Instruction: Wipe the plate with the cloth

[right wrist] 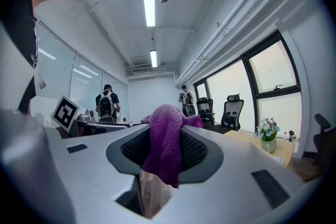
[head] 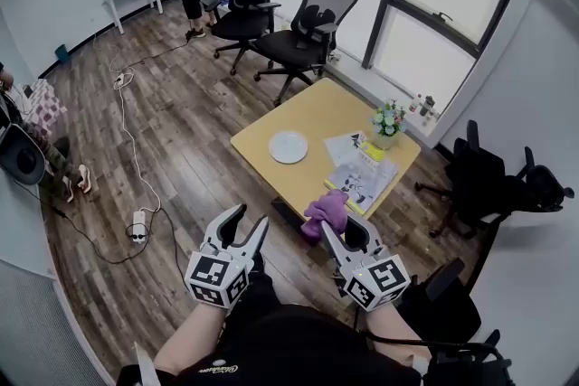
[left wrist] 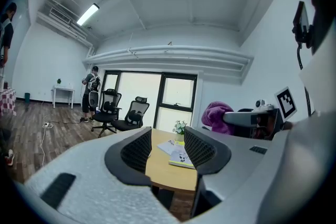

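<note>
Cloth [right wrist: 165, 139], purple, sits pinched between the jaws of the right gripper [right wrist: 166, 150]. A bunched top rises above the jaw tips and a loose tail hangs below them, so its long axis runs roughly up and down, across the jaws. In the head view the cloth [head: 326, 212] is at the near corner of the table [head: 317, 108], right at the gripper's tip; whether it touches the tabletop is hard to tell from that angle.

The plate [head: 289, 146], white and round, lies flat on the table toward its left edge, well apart from the cloth and both grippers.

The right gripper [head: 346, 235] is held low in front of the person [head: 280, 348], jaws aimed forward at the table's near corner. The left gripper [head: 248, 220] is beside it, off the table's near-left side over the wooden floor [head: 181, 131], pointed much the same way. In its own view the left gripper [left wrist: 167, 147] has its jaws wide apart, with the table showing through the gap.

Flowers [head: 389, 120] stand near the table's right corner, with papers [head: 362, 178] just in front of them.
</note>
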Available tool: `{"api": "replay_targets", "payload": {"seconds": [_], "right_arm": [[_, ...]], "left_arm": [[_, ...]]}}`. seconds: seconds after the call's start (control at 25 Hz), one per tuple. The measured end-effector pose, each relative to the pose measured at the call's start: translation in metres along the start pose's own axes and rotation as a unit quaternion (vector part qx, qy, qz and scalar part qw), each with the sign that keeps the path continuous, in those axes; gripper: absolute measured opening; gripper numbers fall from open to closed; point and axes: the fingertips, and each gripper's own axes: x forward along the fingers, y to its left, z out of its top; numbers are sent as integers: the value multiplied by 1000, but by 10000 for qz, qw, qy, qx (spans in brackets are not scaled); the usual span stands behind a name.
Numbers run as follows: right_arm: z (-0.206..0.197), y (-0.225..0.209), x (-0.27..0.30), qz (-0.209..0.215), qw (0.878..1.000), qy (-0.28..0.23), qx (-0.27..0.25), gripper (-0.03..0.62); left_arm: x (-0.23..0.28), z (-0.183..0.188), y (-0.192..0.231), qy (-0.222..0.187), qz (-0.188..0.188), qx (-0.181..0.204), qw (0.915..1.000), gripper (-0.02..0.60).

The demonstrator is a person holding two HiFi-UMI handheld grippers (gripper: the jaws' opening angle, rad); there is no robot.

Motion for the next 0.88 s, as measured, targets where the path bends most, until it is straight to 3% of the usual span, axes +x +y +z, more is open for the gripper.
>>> {"api": "replay_targets", "payload": {"seconds": [0.6,0.88], "right_arm": [[31,-78,205,-502,9986,-150,-52,137],[32,-101,267,-726,9973,-114,19,137]], "left_arm": [[150,55,163,27,-475,243,9986,193],[195,66,211,105,-674,273,9973,192]]}}
